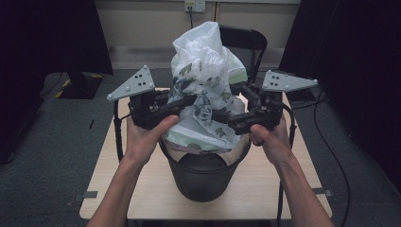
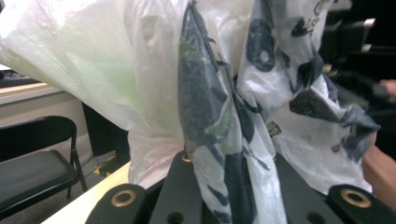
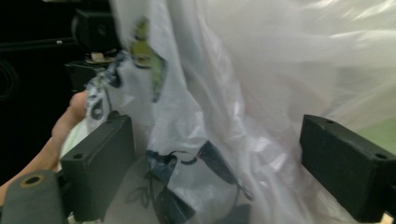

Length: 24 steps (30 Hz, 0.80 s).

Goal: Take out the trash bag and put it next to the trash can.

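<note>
While gathering the white printed plastic bag (image 1: 204,85) that stands up out of the black bin (image 1: 203,175) at the middle of the wooden table (image 1: 302,175): left gripper (image 1: 182,108) noted clamped on a twisted fold of the film, jaws closed together around it in the left gripper view (image 2: 219,154). Right gripper (image 1: 222,116) noted with jaws standing apart, film bulging loose between them in the right gripper view (image 3: 219,154), nothing pinched. Bag mouth judged still unsecured; lower rim draped over the bin's edge. Recommended for the step in hand: close the right jaws on a bunched fold rather than a single layer, level with the left grip, to avoid tearing thin film. Hold the left pinch firm meanwhile. Draw both grips evenly, not against each other. Watch for film slipping free. Black folding chair (image 1: 246,40) behind the table, well apart, no obstruction.
</note>
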{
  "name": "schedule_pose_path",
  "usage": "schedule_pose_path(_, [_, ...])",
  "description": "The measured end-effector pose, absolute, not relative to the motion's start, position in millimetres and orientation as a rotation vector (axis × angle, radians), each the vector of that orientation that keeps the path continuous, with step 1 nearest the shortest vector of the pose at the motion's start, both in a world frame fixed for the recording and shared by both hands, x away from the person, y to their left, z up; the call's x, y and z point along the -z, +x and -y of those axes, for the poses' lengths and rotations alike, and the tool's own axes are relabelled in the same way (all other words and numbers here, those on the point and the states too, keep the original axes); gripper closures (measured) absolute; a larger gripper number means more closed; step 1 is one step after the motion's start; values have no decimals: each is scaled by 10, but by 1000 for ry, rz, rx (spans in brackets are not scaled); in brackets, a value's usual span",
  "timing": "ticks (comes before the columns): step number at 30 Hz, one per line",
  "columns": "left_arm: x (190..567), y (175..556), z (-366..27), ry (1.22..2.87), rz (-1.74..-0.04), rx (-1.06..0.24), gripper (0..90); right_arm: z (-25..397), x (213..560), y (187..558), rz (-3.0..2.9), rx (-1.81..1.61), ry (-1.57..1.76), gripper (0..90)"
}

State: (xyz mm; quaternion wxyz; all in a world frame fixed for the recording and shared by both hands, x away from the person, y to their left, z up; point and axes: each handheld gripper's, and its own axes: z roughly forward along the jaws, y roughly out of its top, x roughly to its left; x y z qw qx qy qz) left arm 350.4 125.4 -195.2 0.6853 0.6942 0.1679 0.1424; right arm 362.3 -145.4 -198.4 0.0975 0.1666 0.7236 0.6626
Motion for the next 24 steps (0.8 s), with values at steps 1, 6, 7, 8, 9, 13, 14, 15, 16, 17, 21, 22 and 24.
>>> schedule_pose_path(1, [1945, 3504, -1252, 1545, -379, -310, 871, 1418, 1998, 3642, -2158, -1944, 489, 83])
schedule_pose_path(6, [1940, 3531, -1264, 1526, -376, -267, 875, 1253, 2077, 3731, -2234, -1829, 509, 23])
schedule_pose_path(7, [1947, 3537, -1265, 1521, -372, -262, 875, 1223, 2090, 3750, -2246, -1820, 509, 4])
schedule_pose_path(8, [1953, 3542, -1268, 1521, -373, -262, 875, 1191, 2102, 3762, -2248, -1804, 520, 0])
schedule_pose_path(9, [1959, 3543, -1267, 1517, -378, -257, 876, 1154, 2114, 3772, -2247, -1780, 526, 0])
schedule_pose_path(13, [1968, 3536, -1288, 1520, -386, -267, 877, 994, 2174, 3794, -2265, -1713, 520, 13])
schedule_pose_path(14, [1970, 3535, -1304, 1516, -386, -265, 877, 974, 2180, 3799, -2267, -1708, 518, 47])
schedule_pose_path(15, [1971, 3536, -1325, 1510, -387, -262, 878, 967, 2181, 3801, -2264, -1710, 512, 98])
schedule_pose_path(16, [1972, 3537, -1342, 1506, -387, -255, 879, 965, 2180, 3802, -2264, -1718, 494, 158])
schedule_pose_path(17, [1976, 3543, -1352, 1506, -387, -254, 879, 962, 2178, 3806, -2268, -1722, 488, 189])
schedule_pose_path(21, [2005, 3558, -1370, 1489, -387, -234, 880, 967, 2162, 3807, -2294, -1750, 449, 517])
schedule_pose_path(22, [2013, 3561, -1367, 1492, -386, -236, 880, 967, 2161, 3802, -2304, -1757, 440, 587])
schedule_pose_path(24, [2033, 3565, -1365, 1497, -382, -238, 878, 967, 2161, 3790, -2317, -1763, 431, 739])
